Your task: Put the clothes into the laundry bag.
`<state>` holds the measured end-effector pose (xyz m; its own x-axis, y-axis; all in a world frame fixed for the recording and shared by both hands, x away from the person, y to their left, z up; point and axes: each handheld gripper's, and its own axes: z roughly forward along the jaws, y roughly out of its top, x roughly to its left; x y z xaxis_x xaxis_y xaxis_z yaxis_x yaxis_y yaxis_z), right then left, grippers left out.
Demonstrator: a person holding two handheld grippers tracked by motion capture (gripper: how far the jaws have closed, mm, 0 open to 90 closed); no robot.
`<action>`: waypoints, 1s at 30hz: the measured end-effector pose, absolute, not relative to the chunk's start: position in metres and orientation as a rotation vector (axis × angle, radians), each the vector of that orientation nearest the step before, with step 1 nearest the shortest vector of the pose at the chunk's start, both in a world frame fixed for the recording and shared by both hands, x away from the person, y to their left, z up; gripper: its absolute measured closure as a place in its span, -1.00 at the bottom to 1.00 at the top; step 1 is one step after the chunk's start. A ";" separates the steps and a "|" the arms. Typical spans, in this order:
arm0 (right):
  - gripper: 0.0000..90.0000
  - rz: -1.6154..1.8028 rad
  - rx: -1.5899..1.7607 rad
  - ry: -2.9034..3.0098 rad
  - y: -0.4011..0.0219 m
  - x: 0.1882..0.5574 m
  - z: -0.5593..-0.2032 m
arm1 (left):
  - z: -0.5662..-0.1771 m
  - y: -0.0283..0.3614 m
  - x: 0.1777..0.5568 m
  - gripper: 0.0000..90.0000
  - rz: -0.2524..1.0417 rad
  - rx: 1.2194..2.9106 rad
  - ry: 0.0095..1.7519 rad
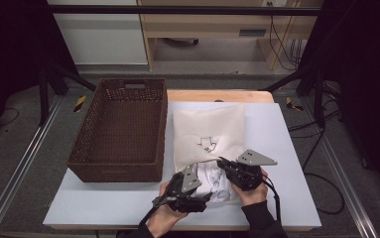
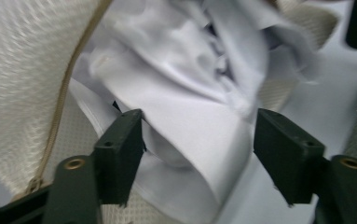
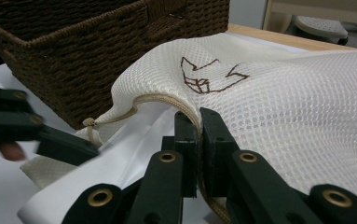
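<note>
At the near edge of the desk (image 1: 286, 198), our right claw (image 3: 198, 122) is clenched on the zipper edge of the mesh bag (image 1: 212, 130), our left claw (image 2: 198, 144) is released around the white cloth (image 2: 190, 116), which is only partly inside, and the basket (image 1: 120, 130) is empty.

A cream mesh laundry bag (image 1: 208, 133) lies flat beside the wicker basket (image 1: 120, 130), white cloth (image 1: 212, 181) spilling out.

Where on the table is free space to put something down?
Bare table lies right of the mesh bag, and in front of the basket at the near left corner. The near middle is crowded: both grippers work at the white cloth.
</note>
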<state>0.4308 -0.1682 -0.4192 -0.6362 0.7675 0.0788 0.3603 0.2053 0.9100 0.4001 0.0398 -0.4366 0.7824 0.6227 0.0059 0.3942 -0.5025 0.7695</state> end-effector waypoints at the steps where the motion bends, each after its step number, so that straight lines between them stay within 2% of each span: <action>1: 0.92 1.420 1.055 2.094 -0.170 0.432 -0.419 | -0.445 0.036 0.409 -0.18 0.334 2.186 0.749; 3: 0.92 1.426 1.058 2.097 -0.170 0.432 -0.420 | -0.452 0.035 0.416 -0.11 0.307 2.200 0.755; 6: 0.93 1.425 1.053 2.106 -0.168 0.433 -0.421 | -0.458 0.034 0.420 0.20 0.286 2.205 0.746; 10: 0.94 1.429 1.065 2.107 -0.167 0.433 -0.421 | -0.456 0.030 0.422 0.63 0.355 2.210 0.724; 13: 0.94 1.438 1.055 2.111 -0.167 0.433 -0.421 | -0.454 0.027 0.424 0.72 0.379 2.183 0.733; 18: 0.95 1.456 1.043 2.112 -0.168 0.432 -0.420 | -0.449 0.023 0.430 0.73 0.427 2.144 0.759; 23: 0.95 1.461 1.059 2.088 -0.174 0.432 -0.417 | -0.464 0.025 0.460 0.71 0.562 2.128 0.862; 26: 0.94 1.439 1.073 2.093 -0.175 0.432 -0.419 | -0.466 0.028 0.461 0.65 0.537 2.103 0.865; 30: 0.93 1.427 1.073 2.100 -0.174 0.433 -0.421 | -0.457 0.034 0.448 0.18 0.504 2.119 0.836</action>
<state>0.4327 -0.1742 -0.4205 -0.6346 0.7661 0.1019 0.3770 0.1917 0.9061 0.4484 0.0343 -0.4567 0.7041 0.7064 0.0728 0.3936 -0.4735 0.7880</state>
